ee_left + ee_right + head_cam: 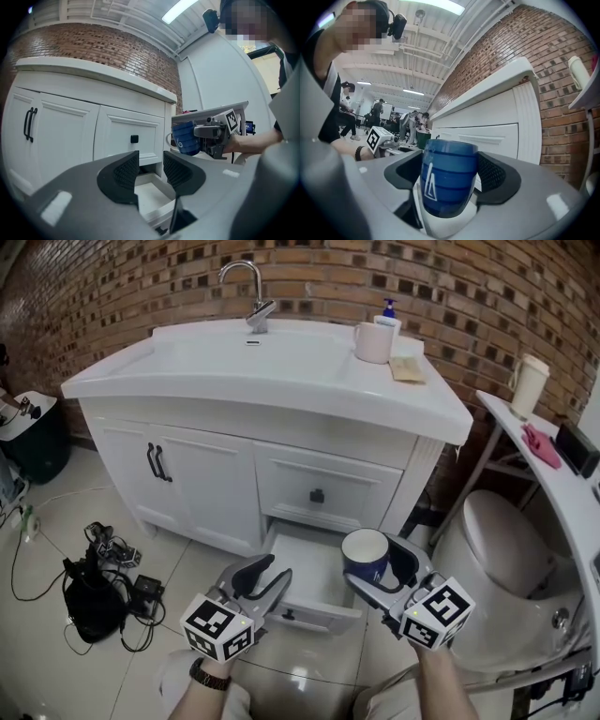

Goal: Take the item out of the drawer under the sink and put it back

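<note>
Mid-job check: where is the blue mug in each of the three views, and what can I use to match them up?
Head view: blue mug low, right of centre, in the right gripper above the open drawer.
Left gripper view: right of centre, held in mid-air.
Right gripper view: dead centre, between the jaws.
Shared landmark: the white vanity.

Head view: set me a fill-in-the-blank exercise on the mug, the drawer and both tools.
1. The right tool grips a ____ mug.
2. The drawer under the sink stands ____.
3. The left tool has ____ between its jaws.
Missing words: blue; open; nothing.
</note>
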A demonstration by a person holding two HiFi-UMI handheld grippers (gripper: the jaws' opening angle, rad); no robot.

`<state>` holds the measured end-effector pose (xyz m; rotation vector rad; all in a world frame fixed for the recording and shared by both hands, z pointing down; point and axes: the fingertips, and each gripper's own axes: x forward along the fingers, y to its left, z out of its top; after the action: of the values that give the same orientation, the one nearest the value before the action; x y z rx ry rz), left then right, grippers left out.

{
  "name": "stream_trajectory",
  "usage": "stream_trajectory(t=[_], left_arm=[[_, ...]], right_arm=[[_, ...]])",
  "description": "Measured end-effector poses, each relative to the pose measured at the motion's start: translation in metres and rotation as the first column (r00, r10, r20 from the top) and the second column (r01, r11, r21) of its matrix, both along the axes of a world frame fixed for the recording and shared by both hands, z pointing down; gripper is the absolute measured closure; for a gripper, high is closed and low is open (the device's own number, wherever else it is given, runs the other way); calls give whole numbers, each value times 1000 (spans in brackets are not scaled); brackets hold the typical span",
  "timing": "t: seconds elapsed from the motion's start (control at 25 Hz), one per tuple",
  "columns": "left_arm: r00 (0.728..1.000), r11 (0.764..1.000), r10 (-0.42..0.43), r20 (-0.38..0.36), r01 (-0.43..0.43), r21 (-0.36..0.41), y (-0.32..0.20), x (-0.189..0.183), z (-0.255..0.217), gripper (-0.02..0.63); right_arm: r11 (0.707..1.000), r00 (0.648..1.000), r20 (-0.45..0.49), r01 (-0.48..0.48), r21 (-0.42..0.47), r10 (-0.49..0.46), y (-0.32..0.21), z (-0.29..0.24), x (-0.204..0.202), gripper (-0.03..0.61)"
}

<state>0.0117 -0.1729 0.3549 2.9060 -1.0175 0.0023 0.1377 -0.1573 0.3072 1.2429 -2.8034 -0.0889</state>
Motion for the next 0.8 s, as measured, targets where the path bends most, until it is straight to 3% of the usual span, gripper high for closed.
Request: stream_trajectory(t=[0.8], left_arm=[[1000,1000,-27,8,27,13,-3,-13,-1,456]], right_arm=[[1000,1000,15,18,21,-18,-8,-3,-15,207]])
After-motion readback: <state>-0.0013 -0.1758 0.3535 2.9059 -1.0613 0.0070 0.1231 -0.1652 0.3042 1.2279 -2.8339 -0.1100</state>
